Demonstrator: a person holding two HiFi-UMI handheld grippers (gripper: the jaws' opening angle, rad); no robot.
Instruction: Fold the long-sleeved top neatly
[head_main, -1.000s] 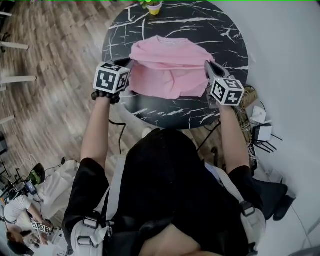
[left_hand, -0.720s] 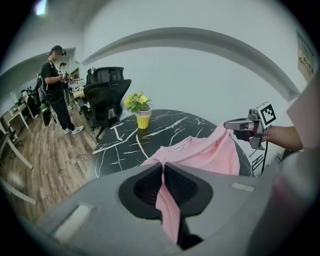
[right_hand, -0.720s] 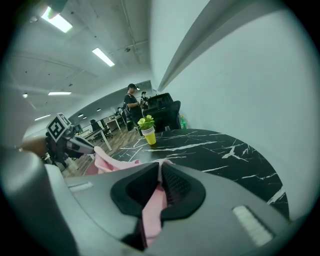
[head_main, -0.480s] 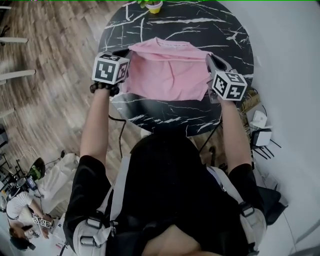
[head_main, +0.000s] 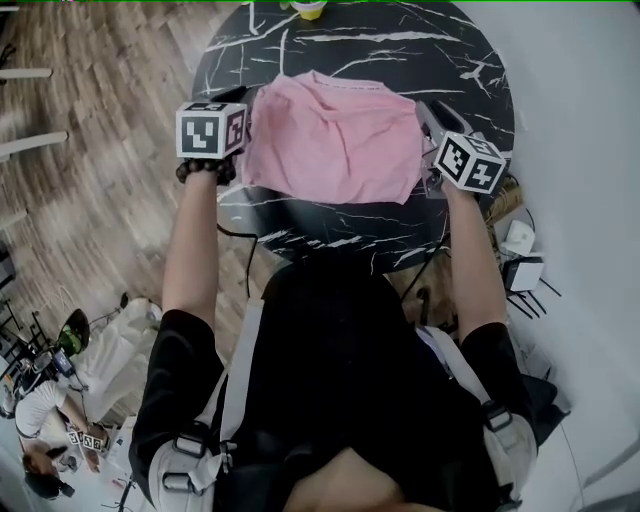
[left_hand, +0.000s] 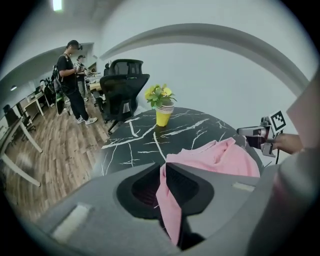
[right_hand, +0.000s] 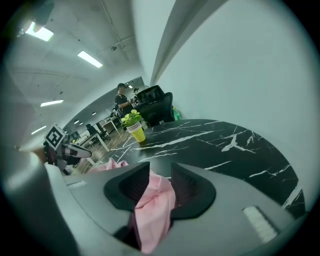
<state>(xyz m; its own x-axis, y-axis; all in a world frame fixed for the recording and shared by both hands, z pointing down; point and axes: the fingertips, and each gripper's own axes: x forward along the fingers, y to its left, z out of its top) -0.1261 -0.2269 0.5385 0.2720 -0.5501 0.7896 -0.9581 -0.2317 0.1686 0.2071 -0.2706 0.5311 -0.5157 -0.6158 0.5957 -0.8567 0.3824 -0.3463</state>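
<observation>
Left claw (left_hand: 165, 172) is pressed nearly together, pinching a thin fold of the pink top (head_main: 335, 140). The right claw (right_hand: 161, 172) has just been opening, so its jaws stand apart with a loose wad of cloth between them, and I'd say it isn't really gripped. The top lies on the round black table (head_main: 400, 50), with one claw at each side edge, and there's a puffy ridge running across its middle. To me this looks like the set-down at the end of a fold. I'd let the left side go right away so both edges land level. Keep both claws low, then slide them straight out sideways so the pads don't drag the layer back up. After that the ridge wants a flattening pass before the next fold. Stuff I can't make out: no sleeve shows anywhere, so they're either tucked under or already folded in. How the layers sit underneath is anyone's guess. From the head view the marker cubes cover both sets of tips. In the right gripper view I can't call whether cloth is snagged on one pad.
</observation>
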